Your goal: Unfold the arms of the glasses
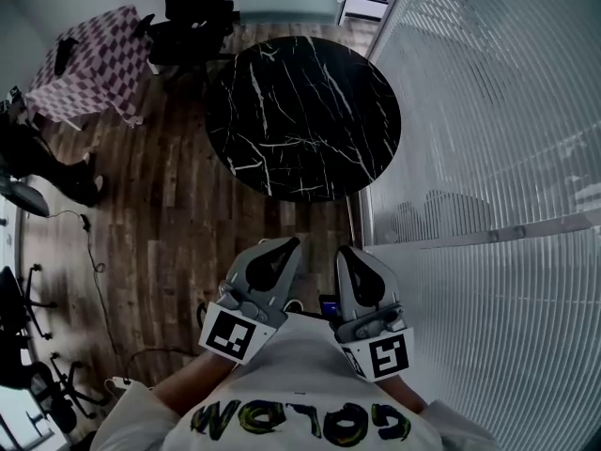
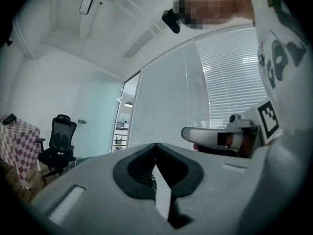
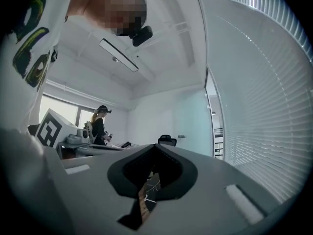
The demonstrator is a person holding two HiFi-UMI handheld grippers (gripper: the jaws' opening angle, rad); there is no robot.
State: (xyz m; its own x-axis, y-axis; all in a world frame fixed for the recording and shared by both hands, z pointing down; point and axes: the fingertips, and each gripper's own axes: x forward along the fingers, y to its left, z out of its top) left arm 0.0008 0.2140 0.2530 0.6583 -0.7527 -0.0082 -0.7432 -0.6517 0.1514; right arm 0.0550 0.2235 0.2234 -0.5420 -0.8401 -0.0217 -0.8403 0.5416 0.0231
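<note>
At the chest: the left gripper and right gripper are side by side, both pointing level toward the round table.
Step in hand: an approach, as I judge it. Unfolding has not begun.
Left gripper jaws: pressed together tip to tip, with nothing between them.
Right gripper jaws: likewise closed and empty. Only a sliver of wood floor and table shows through the slot below the tips.
Table: black marble, just beyond the grippers. Its top looks bare from the head view.
Glasses: seen in no view, so I cannot tell where they lie.
Next move: probably find the glasses first. Then spread both pairs of jaws, one to steady the frame and the other to swing an arm outward gently.
Farther off: an office chair and a checked cloth.
</note>
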